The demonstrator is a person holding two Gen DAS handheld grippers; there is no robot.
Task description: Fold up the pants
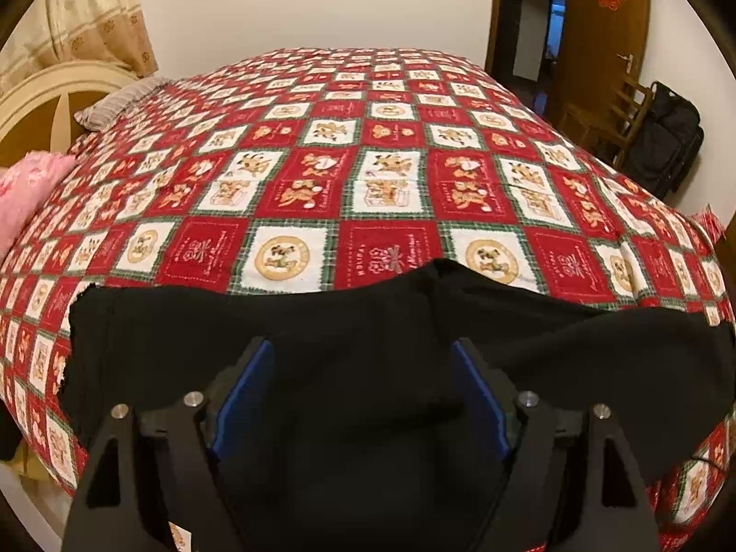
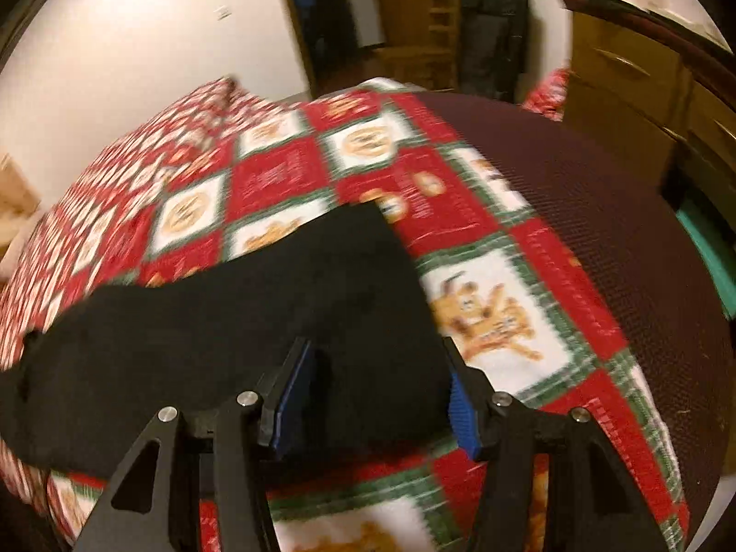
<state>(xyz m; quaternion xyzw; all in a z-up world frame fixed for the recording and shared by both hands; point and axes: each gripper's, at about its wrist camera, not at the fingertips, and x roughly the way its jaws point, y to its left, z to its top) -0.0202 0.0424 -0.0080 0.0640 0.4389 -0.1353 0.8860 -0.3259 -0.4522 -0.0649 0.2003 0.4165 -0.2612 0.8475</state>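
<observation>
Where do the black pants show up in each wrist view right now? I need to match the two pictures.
Left wrist view: black pants spread across the lower half, under the open left tool.
Right wrist view: black pants run from the left edge to the lower middle, one end between the open right tool pads.
Shared landmark: the dark bag against the far wall.

Matt black cloth pants point(image 1: 322, 345) lie on a printed cotton-look quilt point(image 1: 368, 161); the door point(image 1: 598, 37) is glossy wood.

Both wrist views close above bed point(image 1: 368, 138), angled down; both share black pants point(image 1: 322, 345) on quilt
</observation>
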